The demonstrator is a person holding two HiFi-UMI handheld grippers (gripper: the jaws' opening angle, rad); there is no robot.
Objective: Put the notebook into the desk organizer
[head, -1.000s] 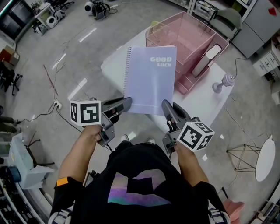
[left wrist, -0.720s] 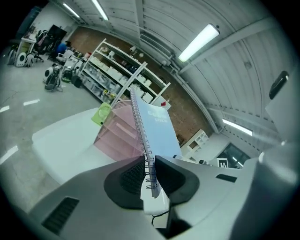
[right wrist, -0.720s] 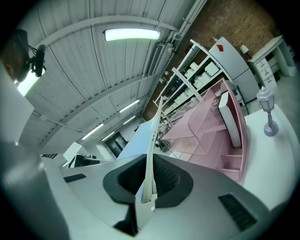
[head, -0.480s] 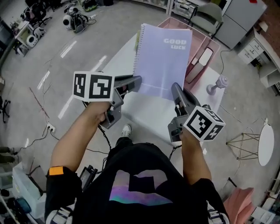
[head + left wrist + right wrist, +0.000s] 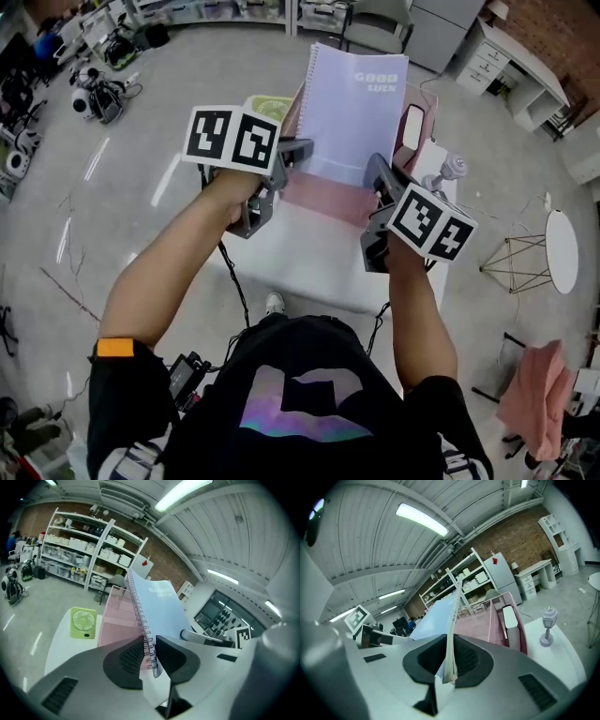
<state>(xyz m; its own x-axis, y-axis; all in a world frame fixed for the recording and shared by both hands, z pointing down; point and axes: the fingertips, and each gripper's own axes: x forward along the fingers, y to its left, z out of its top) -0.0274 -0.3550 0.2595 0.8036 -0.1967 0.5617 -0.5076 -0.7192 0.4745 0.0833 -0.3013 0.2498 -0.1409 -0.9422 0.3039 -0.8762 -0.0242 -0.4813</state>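
A pale blue spiral notebook (image 5: pixel 352 112) is held upright in the air between both grippers, above the pink mesh desk organizer (image 5: pixel 319 199) on the white table (image 5: pixel 300 258). My left gripper (image 5: pixel 298 150) has its pads on the spiral edge (image 5: pixel 146 641); its jaws have just been opening a little, with the binding still pinched between them. At the opposite edge my right gripper (image 5: pixel 375 169) is shut on the notebook's pages (image 5: pixel 449 644). The organizer (image 5: pixel 487 620) stands just beyond and below the notebook.
A green mini fan (image 5: pixel 83 622) lies on the table left of the organizer. A white flat object (image 5: pixel 511 617) rests inside the organizer's right side. A small lamp-shaped figure (image 5: pixel 547 625) stands on the table at the right. Shelves and desks ring the room.
Both grippers have lifted the notebook up and away from me, from lying flat to standing upright over the organizer. My view has swung forward with it.
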